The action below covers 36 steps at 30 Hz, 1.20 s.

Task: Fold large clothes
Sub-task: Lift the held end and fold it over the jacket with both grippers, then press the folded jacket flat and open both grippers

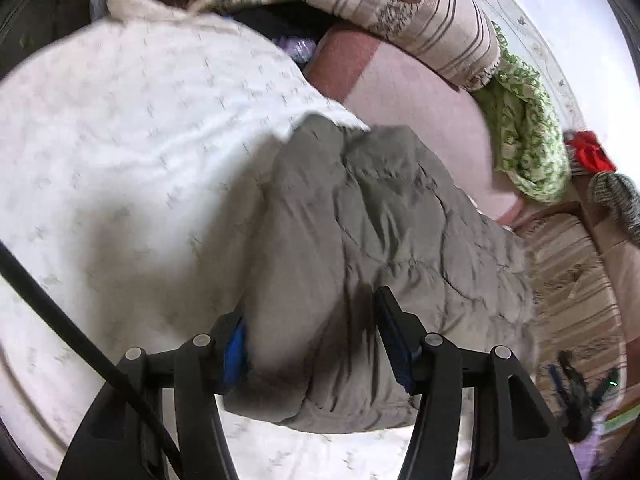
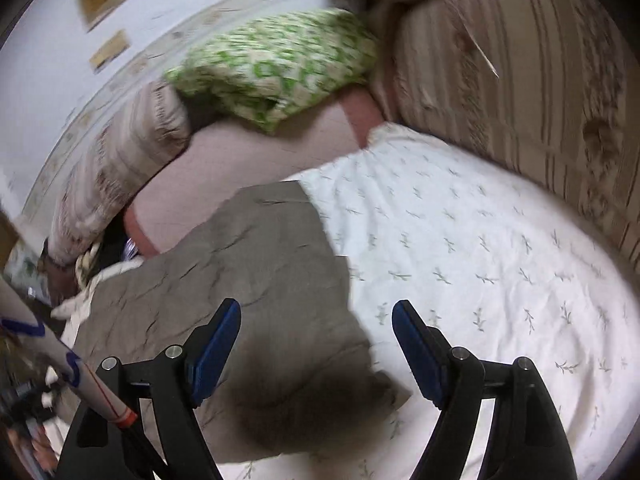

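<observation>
A grey-olive quilted jacket [image 1: 372, 240] lies folded on a white sheet [image 1: 120, 140] with a small leaf print. My left gripper [image 1: 312, 316] hovers over the jacket's near end, its jaws wide apart with the padded cloth between them. In the right wrist view the same jacket [image 2: 264, 272] lies flat on the sheet [image 2: 480, 248]. My right gripper [image 2: 316, 316] is open just above the jacket's near right corner, holding nothing. Both views are motion-blurred.
Striped cushions [image 1: 400, 4] and a green patterned pillow [image 2: 280, 64] line the far side of a pink sofa seat [image 1: 424, 100]. More striped cushions [image 2: 520, 80] stand on the right. A red item [image 1: 588, 152] lies at the far right. A black cable [image 1: 60, 320] crosses the left wrist view.
</observation>
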Each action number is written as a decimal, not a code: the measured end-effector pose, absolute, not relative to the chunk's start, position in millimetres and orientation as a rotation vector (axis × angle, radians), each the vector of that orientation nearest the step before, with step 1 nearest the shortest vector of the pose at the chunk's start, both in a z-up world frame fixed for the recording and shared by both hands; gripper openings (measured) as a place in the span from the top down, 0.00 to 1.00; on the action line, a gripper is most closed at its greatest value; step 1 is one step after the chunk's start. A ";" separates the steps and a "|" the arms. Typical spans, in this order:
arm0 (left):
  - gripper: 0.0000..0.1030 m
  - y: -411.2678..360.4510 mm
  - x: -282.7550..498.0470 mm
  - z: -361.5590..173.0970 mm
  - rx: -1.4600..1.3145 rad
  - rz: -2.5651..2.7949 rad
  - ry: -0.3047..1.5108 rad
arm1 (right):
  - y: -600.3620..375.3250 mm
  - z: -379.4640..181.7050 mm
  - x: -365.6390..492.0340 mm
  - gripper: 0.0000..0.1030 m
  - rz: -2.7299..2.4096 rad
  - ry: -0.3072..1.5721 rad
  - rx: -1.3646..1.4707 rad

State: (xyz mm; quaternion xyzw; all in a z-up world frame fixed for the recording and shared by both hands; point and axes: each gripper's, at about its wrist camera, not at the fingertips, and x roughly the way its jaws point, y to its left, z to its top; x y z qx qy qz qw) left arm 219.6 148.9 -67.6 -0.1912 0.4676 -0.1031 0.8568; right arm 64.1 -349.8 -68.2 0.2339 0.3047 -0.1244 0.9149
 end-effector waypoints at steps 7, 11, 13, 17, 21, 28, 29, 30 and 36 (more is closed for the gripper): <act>0.44 138.2 196.0 -26.0 -0.199 -0.062 0.860 | -271.8 -67.4 79.9 0.20 -0.122 0.656 0.255; 0.38 92.2 177.2 -18.3 -0.097 -0.117 0.810 | -231.2 -77.8 99.7 0.20 -0.066 0.693 0.167; 0.33 60.7 178.2 -23.5 -0.031 -0.147 0.795 | -221.1 -85.1 111.3 0.20 -0.068 0.715 0.145; 0.33 22.0 206.3 -58.6 0.069 -0.115 0.868 | -217.4 -106.0 140.8 0.20 -0.120 0.758 0.099; 0.26 18.6 238.4 -95.3 0.072 -0.059 0.911 | -226.2 -122.2 166.2 0.19 -0.150 0.760 0.053; 0.18 11.3 271.5 -107.1 0.125 -0.029 0.853 | -241.4 -139.0 209.8 0.07 -0.173 0.767 0.087; 0.18 12.2 274.4 -108.3 0.119 -0.033 0.856 | -242.9 -140.0 213.8 0.07 -0.172 0.768 0.094; 0.17 13.8 279.5 -109.3 0.108 -0.039 0.862 | -244.2 -141.4 217.8 0.07 -0.170 0.768 0.100; 0.15 16.3 281.3 -108.6 0.080 -0.052 0.853 | -244.5 -145.9 226.9 0.05 -0.178 0.744 0.095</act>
